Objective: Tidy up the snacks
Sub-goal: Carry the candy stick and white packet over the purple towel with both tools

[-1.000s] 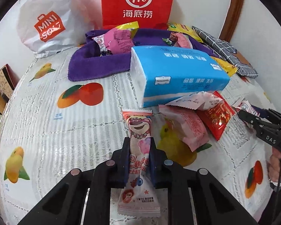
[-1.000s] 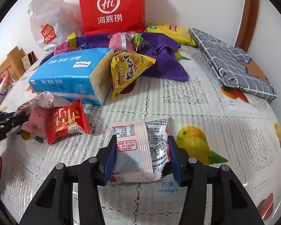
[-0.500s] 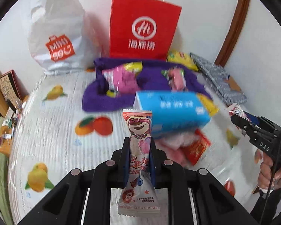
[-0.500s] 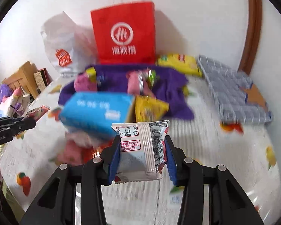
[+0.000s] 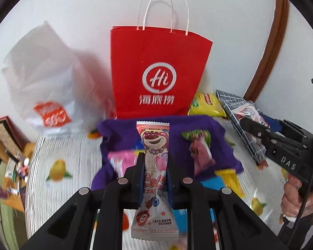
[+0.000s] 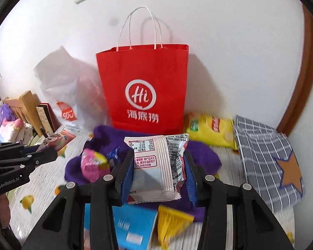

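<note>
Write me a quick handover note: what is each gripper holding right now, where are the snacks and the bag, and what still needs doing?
Left gripper: shut on the pink bear snack bar, held above the table.
Right gripper: shut on the white snack packet, also in the air.
Red paper bag stands open-topped against the wall, straight ahead of both grippers.
On the table: purple cloth with a pink snack on it, yellow chip bag, blue tissue pack, yellow triangular snack.
Done: two snacks picked up. Left: put both away, probably in the red bag, then clear the rest.
</note>
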Tool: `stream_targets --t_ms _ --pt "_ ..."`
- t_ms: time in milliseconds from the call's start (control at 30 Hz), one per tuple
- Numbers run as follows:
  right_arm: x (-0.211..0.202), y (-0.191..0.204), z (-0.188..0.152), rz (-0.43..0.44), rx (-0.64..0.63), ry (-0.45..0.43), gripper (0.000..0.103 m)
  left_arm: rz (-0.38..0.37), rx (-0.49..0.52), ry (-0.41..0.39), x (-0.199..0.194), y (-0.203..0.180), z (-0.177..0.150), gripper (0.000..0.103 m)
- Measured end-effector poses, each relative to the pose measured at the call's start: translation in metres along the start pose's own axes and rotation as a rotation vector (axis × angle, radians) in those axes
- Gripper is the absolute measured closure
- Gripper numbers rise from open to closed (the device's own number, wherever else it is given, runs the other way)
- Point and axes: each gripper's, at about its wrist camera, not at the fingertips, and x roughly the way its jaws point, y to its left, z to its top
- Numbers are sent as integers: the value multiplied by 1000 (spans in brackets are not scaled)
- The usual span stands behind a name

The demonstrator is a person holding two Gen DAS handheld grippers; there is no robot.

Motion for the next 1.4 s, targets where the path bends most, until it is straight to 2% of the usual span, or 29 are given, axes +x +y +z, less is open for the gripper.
stream_targets --t_ms 200,333,500,933,1400 --pt "44 -22 10 -3 16 31 59 -31 -2 25 48 2 26 86" --pt "68 -36 3 -5 8 83 59 -12 -6 88 81 11 25 86" --pt "91 -47 -5 -32 -6 142 59 -18 -45 144 101 21 21 86" --pt "107 -43 -13 -37 -47 192 59 5 -65 168 102 28 19 86" --pt "131 -33 -26 -11 -89 312 58 9 -38 212 111 18 13 86"
